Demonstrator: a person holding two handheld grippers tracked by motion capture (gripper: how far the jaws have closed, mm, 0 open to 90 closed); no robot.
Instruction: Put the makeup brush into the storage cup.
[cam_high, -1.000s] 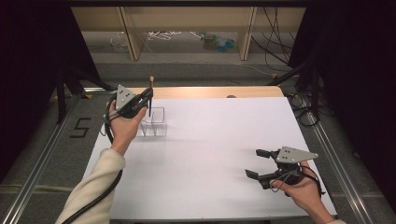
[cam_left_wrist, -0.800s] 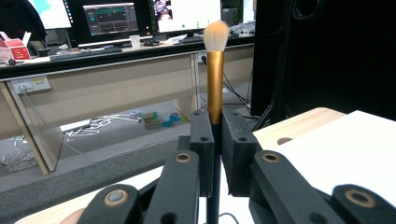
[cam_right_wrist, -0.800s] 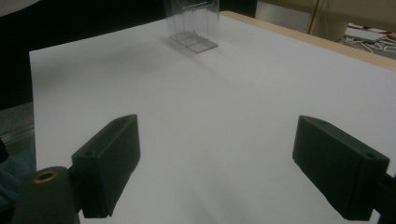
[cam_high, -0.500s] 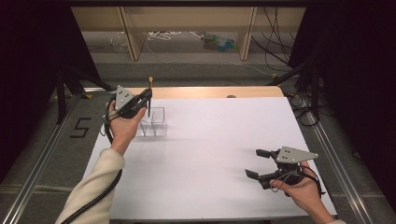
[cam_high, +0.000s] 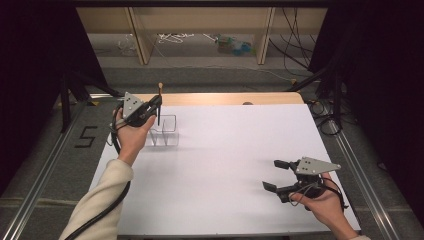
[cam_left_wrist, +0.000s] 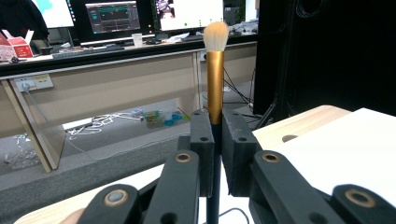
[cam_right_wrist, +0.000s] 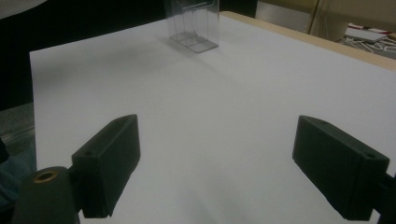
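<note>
While upright, brush (cam_left_wrist: 215, 70) | clamped between left gripper (cam_left_wrist: 215, 140) jaws

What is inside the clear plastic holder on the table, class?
The lower end of the makeup brush, clamped upright in the left gripper, hangs over or into the clear holder. The hand and gripper cover part of the holder, so its contents can't be fully judged.

Looks like a lab or office setup: lit monitors (cam_left_wrist: 112, 18) on a long bench, loose cables (cam_high: 175, 40) on the floor, black curtains (cam_high: 370, 75) around the desk (cam_high: 225, 165).
</note>
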